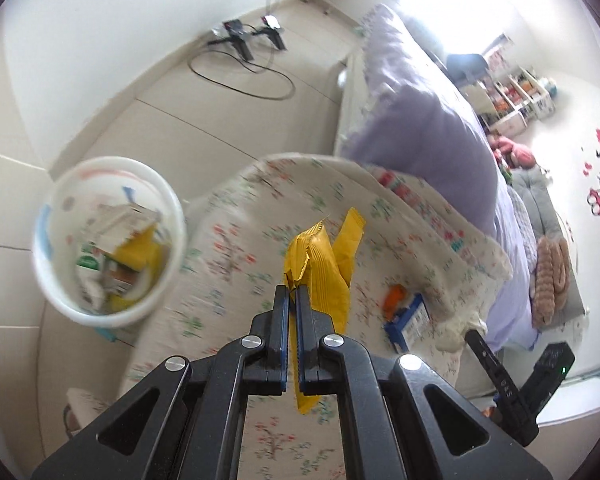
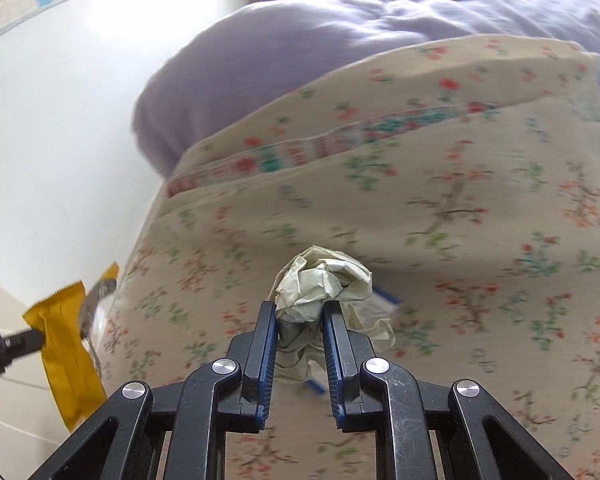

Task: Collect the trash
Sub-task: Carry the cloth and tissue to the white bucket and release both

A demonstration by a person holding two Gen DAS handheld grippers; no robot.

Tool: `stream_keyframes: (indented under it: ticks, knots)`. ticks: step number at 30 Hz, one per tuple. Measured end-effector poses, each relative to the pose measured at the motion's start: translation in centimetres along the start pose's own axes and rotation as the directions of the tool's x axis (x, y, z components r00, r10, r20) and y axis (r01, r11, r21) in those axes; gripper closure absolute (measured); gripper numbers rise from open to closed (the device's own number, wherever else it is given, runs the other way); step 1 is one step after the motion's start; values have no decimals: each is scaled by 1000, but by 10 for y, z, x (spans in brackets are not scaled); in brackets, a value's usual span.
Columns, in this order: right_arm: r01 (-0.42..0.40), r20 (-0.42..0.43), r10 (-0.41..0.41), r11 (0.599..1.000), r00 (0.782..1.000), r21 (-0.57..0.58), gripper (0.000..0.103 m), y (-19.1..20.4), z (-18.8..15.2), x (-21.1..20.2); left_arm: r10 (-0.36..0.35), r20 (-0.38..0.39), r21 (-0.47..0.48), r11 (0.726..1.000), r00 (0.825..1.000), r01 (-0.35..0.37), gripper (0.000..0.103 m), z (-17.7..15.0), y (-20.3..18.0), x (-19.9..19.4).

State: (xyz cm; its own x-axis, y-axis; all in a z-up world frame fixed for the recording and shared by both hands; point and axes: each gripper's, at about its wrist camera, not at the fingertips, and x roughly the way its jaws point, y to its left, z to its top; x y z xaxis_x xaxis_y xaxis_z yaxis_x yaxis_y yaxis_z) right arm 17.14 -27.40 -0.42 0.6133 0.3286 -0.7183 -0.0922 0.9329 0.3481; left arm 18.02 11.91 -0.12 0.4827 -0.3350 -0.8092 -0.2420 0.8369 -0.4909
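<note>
- The left gripper (image 1: 292, 294) is pinched tight on a yellow wrapper (image 1: 322, 264), which hangs above the flowered blanket (image 1: 228, 248) on the bed, near its left edge.
- The right gripper (image 2: 300, 312) is clamped around a crumpled paper ball (image 2: 320, 280), held over the middle of the same blanket.
- The white bin (image 1: 110, 240) stands on the floor just beside the bed's left edge, already holding scraps, and is well to the left of the wrapper.
- Step in hand, as I judge it: carry the wrapper to the bin. Keep the pinch firm, since the foil looks thin and slippery, and bring it squarely over the rim before letting go.
- A blue box (image 1: 410, 320) and an orange scrap (image 1: 396, 300) lie on the blanket towards its right edge, still to collect.
</note>
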Motion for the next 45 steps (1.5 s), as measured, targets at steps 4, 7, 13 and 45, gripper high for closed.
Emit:
stream_keyframes:
  ticks: [4,7,13,45]
  knots:
    - [-32,-4,31,999,999,-37,83,24,1,6,43,32,-38,998,999,-42,100,17,31,-19]
    - [-56,-11,55,995,998,-78,83,45,0,9,92,61,-58,994,994,-88,100,28,53,-31]
    - [-154,-49,149,977,988,-148,83,91,-9,12,212,58,-79,975,976,-207,100,42,95,-30]
    - [-322,-216,258,875,942,-361,82,288,-47,122,274,-14,-206,940,962,-270,75,53,161,-36]
